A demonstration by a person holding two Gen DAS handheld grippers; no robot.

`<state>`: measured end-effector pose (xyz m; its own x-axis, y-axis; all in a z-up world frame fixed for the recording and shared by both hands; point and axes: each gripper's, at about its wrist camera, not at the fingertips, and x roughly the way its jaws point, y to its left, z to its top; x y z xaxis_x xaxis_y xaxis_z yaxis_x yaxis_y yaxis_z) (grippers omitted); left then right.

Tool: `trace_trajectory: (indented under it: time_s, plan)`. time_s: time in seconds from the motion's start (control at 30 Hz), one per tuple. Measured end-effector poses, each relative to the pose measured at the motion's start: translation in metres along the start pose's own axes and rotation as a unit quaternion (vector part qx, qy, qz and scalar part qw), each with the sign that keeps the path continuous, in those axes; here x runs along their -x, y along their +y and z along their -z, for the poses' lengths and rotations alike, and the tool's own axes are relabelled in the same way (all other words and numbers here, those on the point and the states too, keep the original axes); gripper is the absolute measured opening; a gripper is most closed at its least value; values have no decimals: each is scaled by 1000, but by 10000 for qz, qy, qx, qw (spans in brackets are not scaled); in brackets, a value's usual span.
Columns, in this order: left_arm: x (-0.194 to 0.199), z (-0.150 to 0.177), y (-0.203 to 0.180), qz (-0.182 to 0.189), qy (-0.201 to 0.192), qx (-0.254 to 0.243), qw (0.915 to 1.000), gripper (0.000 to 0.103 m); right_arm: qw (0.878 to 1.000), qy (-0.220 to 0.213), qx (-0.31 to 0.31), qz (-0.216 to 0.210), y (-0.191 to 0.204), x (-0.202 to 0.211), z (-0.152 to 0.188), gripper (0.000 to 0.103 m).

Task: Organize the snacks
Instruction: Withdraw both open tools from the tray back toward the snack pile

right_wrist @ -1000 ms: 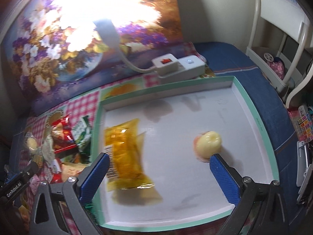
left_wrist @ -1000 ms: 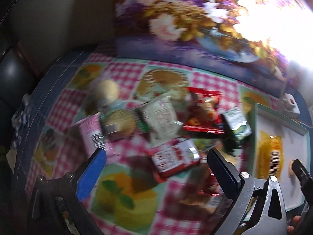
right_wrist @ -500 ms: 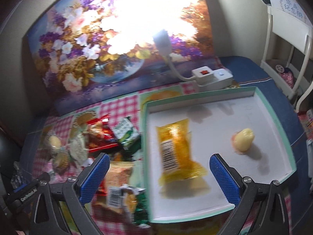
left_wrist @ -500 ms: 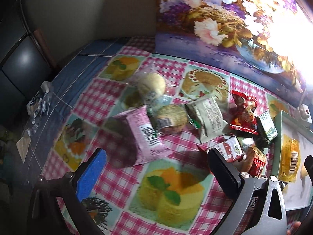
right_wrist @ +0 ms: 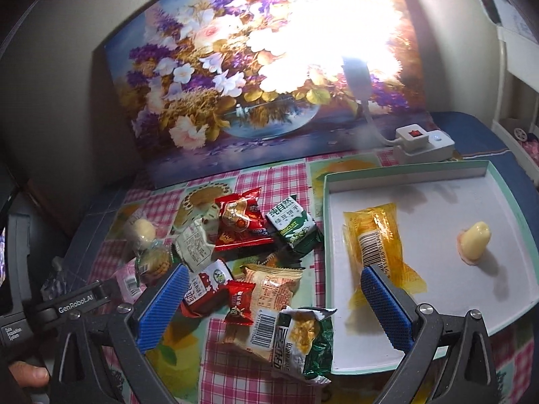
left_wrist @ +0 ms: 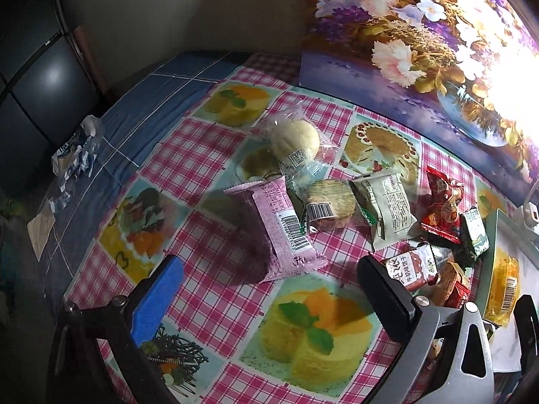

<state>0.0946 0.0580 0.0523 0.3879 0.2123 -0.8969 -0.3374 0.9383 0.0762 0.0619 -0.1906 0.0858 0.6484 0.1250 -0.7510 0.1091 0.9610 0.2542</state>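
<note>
Several snack packets lie in a heap on the checked tablecloth. My left gripper (left_wrist: pixel 269 289) is open and empty, just short of a pink packet (left_wrist: pixel 279 229), with a round bun (left_wrist: pixel 294 139) and a biscuit pack (left_wrist: pixel 328 202) behind it. My right gripper (right_wrist: pixel 273 299) is open and empty above a red candy packet (right_wrist: pixel 240 303), a beige packet (right_wrist: pixel 273 289) and a green packet (right_wrist: pixel 303 340). A white tray (right_wrist: pixel 401 181) to the right holds a yellow packet (right_wrist: pixel 374 235) and a small yellow jelly cup (right_wrist: pixel 474 244).
A flower painting (right_wrist: pixel 235 91) stands along the back. A white power strip (right_wrist: pixel 424 143) sits behind the tray, under a glaring lamp. A crumpled wrapper (left_wrist: pixel 75 151) lies at the table's left edge. A white rack (right_wrist: pixel 518 77) stands at the right.
Both grippers have swung left. The left view went from the red packets to the pink packet. The right view went from over the tray to the snack heap. Both stayed open.
</note>
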Motion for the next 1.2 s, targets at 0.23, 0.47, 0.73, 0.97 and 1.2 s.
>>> trace_trajectory:
  time_s: [0.23, 0.47, 0.73, 0.97, 1.2]
  plan:
    - [-2, 2, -8, 51, 43, -146, 9999, 102, 9997, 65, 179, 122, 0, -4, 2, 103]
    - [-2, 3, -12, 56, 51, -190, 9998, 103, 9989, 107, 292, 338, -2, -5, 8, 103]
    - [-7, 6, -18, 99, 157, -241, 9995, 102, 9958, 688, 108, 600, -14, -16, 15, 103]
    - [-23, 14, -33, 379, 468, -304, 9977, 102, 9885, 1064, 329, 1024, -15, -25, 34, 103]
    - [-23, 19, -57, 1006, 644, -597, 9910, 102, 9867, 1192, 483, 997, -11, -25, 39, 103]
